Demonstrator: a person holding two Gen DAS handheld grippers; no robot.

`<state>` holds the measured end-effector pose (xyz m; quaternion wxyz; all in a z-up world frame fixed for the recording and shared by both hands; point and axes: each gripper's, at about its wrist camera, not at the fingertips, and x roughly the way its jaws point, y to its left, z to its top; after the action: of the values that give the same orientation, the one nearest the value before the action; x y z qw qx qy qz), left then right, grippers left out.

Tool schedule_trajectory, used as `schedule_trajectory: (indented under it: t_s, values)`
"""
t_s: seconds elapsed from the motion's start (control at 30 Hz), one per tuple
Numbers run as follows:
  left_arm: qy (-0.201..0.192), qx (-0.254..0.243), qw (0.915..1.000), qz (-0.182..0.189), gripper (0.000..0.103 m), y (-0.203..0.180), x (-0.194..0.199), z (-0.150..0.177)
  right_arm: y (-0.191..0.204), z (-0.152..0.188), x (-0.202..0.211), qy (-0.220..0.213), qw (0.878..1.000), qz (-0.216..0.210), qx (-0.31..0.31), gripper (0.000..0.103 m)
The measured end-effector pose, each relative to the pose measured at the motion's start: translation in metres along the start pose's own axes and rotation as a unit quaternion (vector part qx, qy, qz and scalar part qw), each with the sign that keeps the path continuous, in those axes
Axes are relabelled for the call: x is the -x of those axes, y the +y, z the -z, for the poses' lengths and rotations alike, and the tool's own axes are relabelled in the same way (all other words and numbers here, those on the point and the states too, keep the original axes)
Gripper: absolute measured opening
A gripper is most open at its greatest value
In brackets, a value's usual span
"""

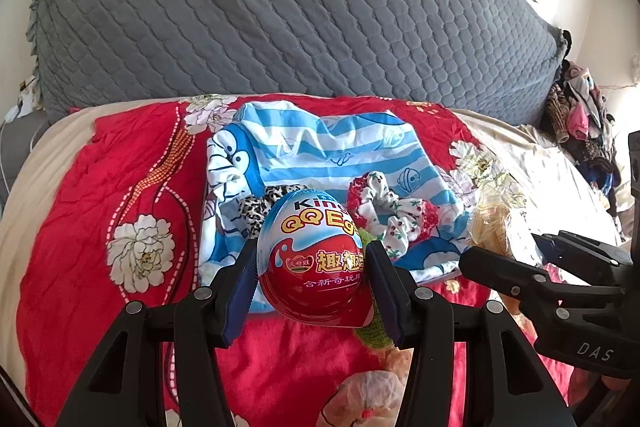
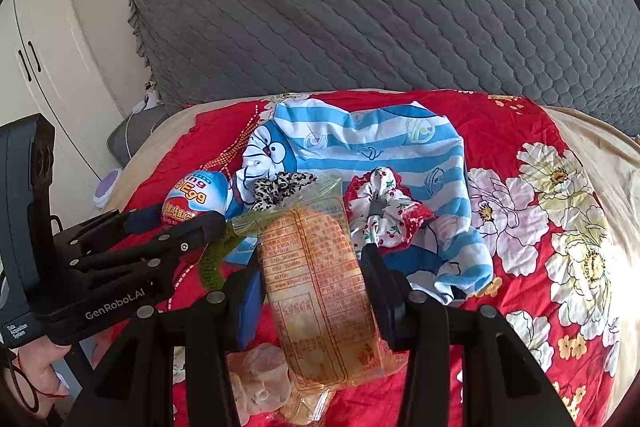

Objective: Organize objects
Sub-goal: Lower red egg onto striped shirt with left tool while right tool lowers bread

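My left gripper [image 1: 311,267] is shut on a red and blue QQ Egg toy egg [image 1: 314,259], held above the red floral bedspread [image 1: 80,267]; the egg also shows in the right wrist view [image 2: 192,199]. My right gripper [image 2: 312,279] is shut on a clear packet of orange snack bread [image 2: 320,287], seen in the left wrist view [image 1: 492,227] too. Ahead lies a blue-and-white striped Doraemon cloth [image 1: 320,147] with a leopard scrunchie [image 2: 280,187] and a cherry-print scrunchie [image 2: 384,211] on it.
A grey quilted headboard cover [image 1: 280,7] rises behind the bed. A pile of clothes [image 1: 580,115] sits at the far right. A green knitted item [image 2: 218,259] and a small clear bag [image 2: 260,375] lie under the grippers. White wardrobe doors [image 2: 40,67] stand at the left.
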<state>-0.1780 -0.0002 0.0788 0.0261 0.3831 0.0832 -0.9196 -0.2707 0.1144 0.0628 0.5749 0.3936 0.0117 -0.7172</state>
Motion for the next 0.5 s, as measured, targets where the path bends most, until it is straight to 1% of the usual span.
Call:
schedule_trajectory:
  t_s: [0.27,0.5]
  values:
    - [0.002,-0.004,1.0,-0.003,0.055,0.0,-0.015,-0.005,-0.005,-0.006,-0.017,0.002,1.0,0.004,-0.001,0.047]
    - [0.006,0.003,1.0,-0.004,0.055,0.005,-0.031,-0.009,-0.013,-0.014,-0.034,0.005,1.0,0.007,-0.006,0.047]
